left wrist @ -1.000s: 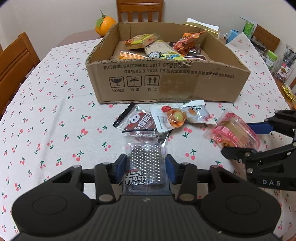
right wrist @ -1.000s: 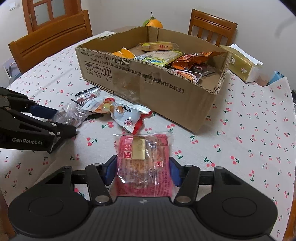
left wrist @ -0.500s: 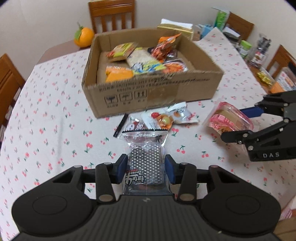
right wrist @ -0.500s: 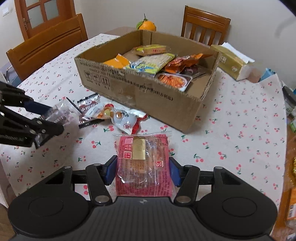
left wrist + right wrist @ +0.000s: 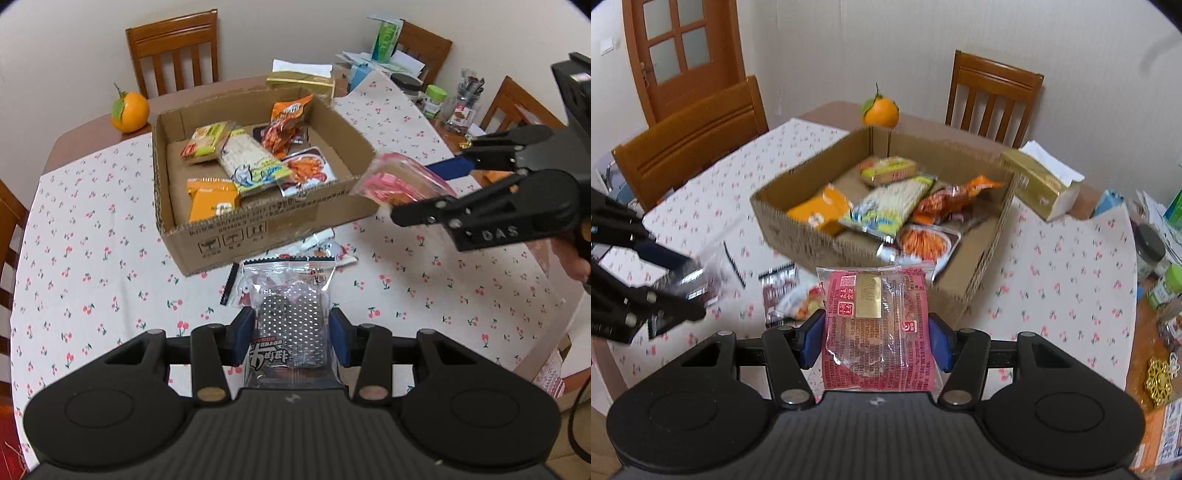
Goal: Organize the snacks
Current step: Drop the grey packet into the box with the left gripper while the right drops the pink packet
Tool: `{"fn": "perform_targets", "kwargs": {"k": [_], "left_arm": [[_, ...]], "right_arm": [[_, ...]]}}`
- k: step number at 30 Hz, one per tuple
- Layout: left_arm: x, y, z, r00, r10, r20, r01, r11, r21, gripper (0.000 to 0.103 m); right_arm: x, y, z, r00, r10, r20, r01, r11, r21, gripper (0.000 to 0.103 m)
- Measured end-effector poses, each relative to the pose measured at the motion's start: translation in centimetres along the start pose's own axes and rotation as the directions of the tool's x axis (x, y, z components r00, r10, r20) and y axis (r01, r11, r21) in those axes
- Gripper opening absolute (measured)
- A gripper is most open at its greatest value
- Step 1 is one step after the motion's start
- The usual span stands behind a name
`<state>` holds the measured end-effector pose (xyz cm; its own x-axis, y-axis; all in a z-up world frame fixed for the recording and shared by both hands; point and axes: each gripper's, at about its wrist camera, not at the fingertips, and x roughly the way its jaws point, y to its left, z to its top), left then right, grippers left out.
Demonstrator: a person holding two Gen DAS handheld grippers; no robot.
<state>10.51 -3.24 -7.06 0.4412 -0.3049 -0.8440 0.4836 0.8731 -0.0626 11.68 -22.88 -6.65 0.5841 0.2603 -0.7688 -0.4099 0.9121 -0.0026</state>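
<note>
Both grippers have come up off the table since a second ago, each carrying its packet with it, so the open cardboard box now shows from above, where before mostly its printed near wall was seen. The left gripper is clamped on a clear packet with a perforated silver insert, held above the cherry-print tablecloth just near of the box. The right gripper pinches a pink-and-clear cake packet between its blue pads, raised at the box's near right corner. Two more snack packets lie on the cloth against the box's near wall, partly hidden behind the held packets and smeared by motion blur, so their print cannot be read. Inside the box sit an orange pouch, a long pale noodle pack and a red chilli bag. An orange fruit sits on the far bare table edge.
</note>
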Motion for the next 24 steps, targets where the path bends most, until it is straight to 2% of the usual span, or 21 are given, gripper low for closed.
{"fn": "perform_targets", "kwargs": {"k": [10, 17, 19, 21, 22, 24], "left_arm": [[-1.0, 1.0, 1.5, 0.999, -0.005, 0.048, 0.004, 1.000, 0.004, 0.043], [-1.4, 1.7, 2.1, 0.998, 0.003, 0.068, -0.003, 1.000, 0.003, 0.043], [-1.4, 1.9, 2.4, 0.997, 0.009, 0.071, -0.009, 1.000, 0.003, 0.043], [-1.3, 2.1, 2.7, 0.997, 0.011, 0.073, -0.011, 1.000, 0.004, 0.043], [-1.3, 2.2, 2.9, 0.997, 0.012, 0.075, -0.013, 1.000, 0.004, 0.043], [-1.1, 2.3, 3.3, 0.997, 0.021, 0.079, -0.022, 1.000, 0.009, 0.043]], "right_arm": [[0.9, -1.0, 3.6, 0.998, -0.044, 0.042, 0.042, 0.998, 0.049, 0.062], [3.3, -2.7, 7.5, 0.992, -0.093, 0.080, 0.088, 0.994, 0.064, 0.062], [4.1, -3.0, 8.3, 0.989, -0.116, 0.089, 0.110, 0.991, 0.071, 0.068], [4.6, -3.1, 8.6, 0.986, -0.136, 0.101, 0.128, 0.988, 0.083, 0.095], [4.5, -3.0, 8.4, 0.983, -0.144, 0.110, 0.135, 0.987, 0.084, 0.102], [4.2, -2.6, 7.9, 0.983, -0.137, 0.122, 0.126, 0.988, 0.088, 0.103]]}}
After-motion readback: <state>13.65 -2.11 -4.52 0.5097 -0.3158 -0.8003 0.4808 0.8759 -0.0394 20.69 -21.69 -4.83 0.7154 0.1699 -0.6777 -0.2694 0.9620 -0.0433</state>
